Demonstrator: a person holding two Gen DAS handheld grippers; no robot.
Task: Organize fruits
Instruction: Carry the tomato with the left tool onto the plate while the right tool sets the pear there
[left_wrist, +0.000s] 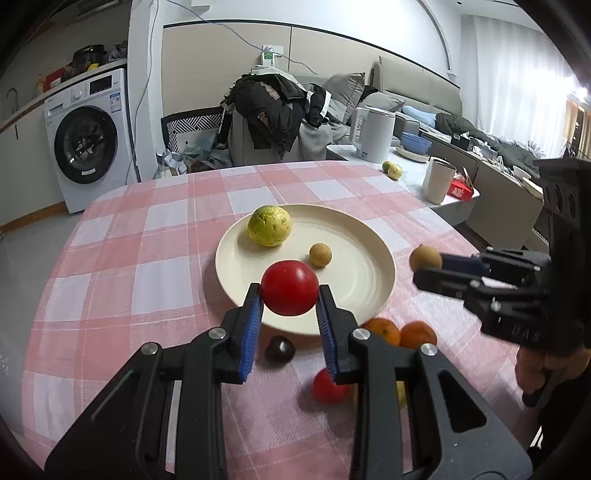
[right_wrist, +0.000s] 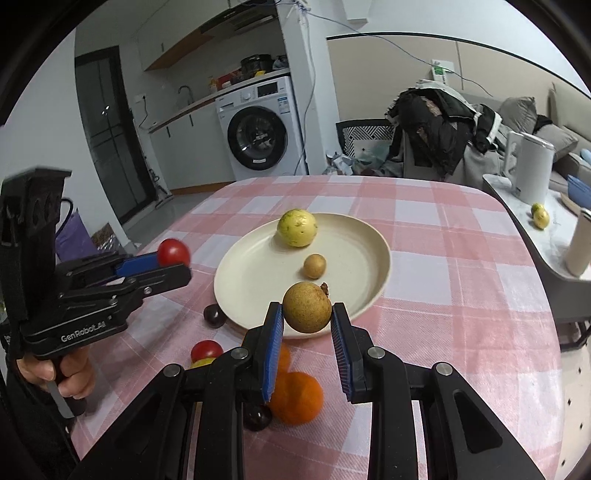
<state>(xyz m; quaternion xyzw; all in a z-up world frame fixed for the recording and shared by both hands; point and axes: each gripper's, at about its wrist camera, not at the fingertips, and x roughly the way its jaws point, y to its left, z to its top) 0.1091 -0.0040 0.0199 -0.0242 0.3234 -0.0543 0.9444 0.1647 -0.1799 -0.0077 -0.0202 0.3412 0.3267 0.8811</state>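
A cream plate (left_wrist: 373, 280) (right_wrist: 369, 258) on the pink checked tablecloth holds a yellow-green fruit (left_wrist: 269, 225) (right_wrist: 297, 228) and a small brown longan (left_wrist: 320, 254) (right_wrist: 314, 266). My left gripper (left_wrist: 290, 295) (right_wrist: 177, 267) is shut on a red tomato (left_wrist: 290, 287) (right_wrist: 173, 252), held above the plate's near rim. My right gripper (right_wrist: 307, 316) (left_wrist: 424, 267) is shut on a brown longan (right_wrist: 306, 312) (left_wrist: 424, 258), above the plate's near edge. On the cloth lie oranges (left_wrist: 384, 330) (right_wrist: 297, 397), another red tomato (left_wrist: 327, 387) (right_wrist: 206, 350) and dark chestnuts (left_wrist: 279, 350) (right_wrist: 214, 315).
A side counter on the right carries a white kettle (left_wrist: 375, 134), a white cup (left_wrist: 438, 180), blue bowls and two small fruits (right_wrist: 540, 216). A chair piled with dark clothes (left_wrist: 273, 110) stands beyond the table. A washing machine (left_wrist: 88, 140) stands at the back left.
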